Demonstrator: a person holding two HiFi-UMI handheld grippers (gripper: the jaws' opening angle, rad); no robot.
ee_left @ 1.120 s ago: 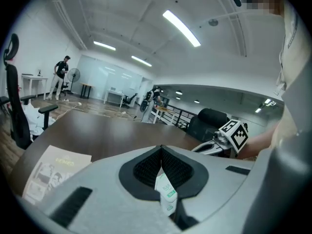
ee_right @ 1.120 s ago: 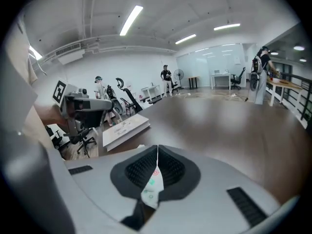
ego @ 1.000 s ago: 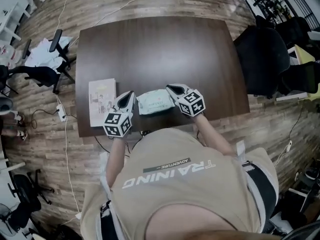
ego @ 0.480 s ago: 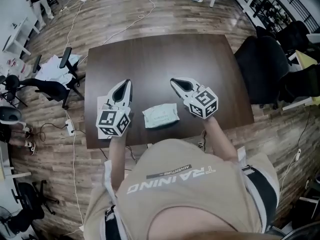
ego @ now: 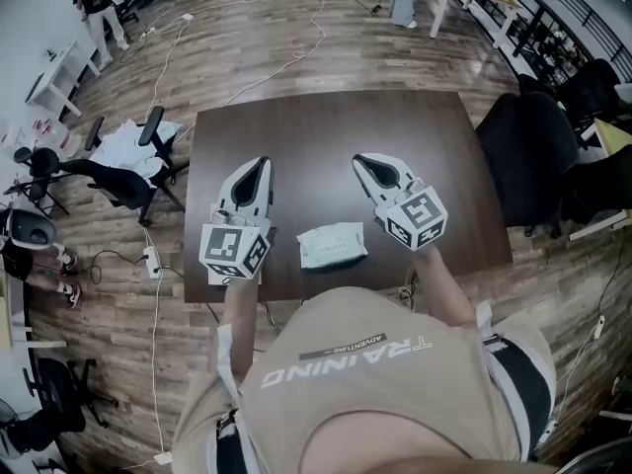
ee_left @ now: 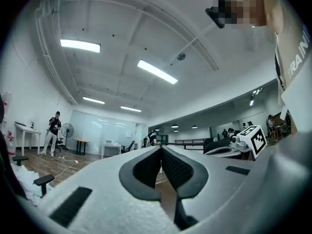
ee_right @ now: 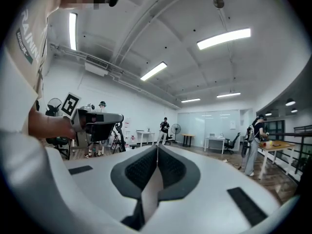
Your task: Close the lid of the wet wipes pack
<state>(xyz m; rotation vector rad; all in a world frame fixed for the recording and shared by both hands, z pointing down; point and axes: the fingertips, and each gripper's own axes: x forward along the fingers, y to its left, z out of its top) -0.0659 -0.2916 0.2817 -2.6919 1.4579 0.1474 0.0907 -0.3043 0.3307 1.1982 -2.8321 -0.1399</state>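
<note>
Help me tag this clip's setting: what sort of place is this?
Probably an open-plan office or lab: a dark brown wooden table, black office chairs, white cables trailing across the wood-plank floor, and ceiling strip lights.

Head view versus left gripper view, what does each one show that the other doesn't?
Only the head view shows the wet wipes pack lying free on the dark table. Only the left gripper view shows the left hand-held gripper with its jaws together on nothing, and the ceiling lights. Both show the right hand-held gripper.
</note>
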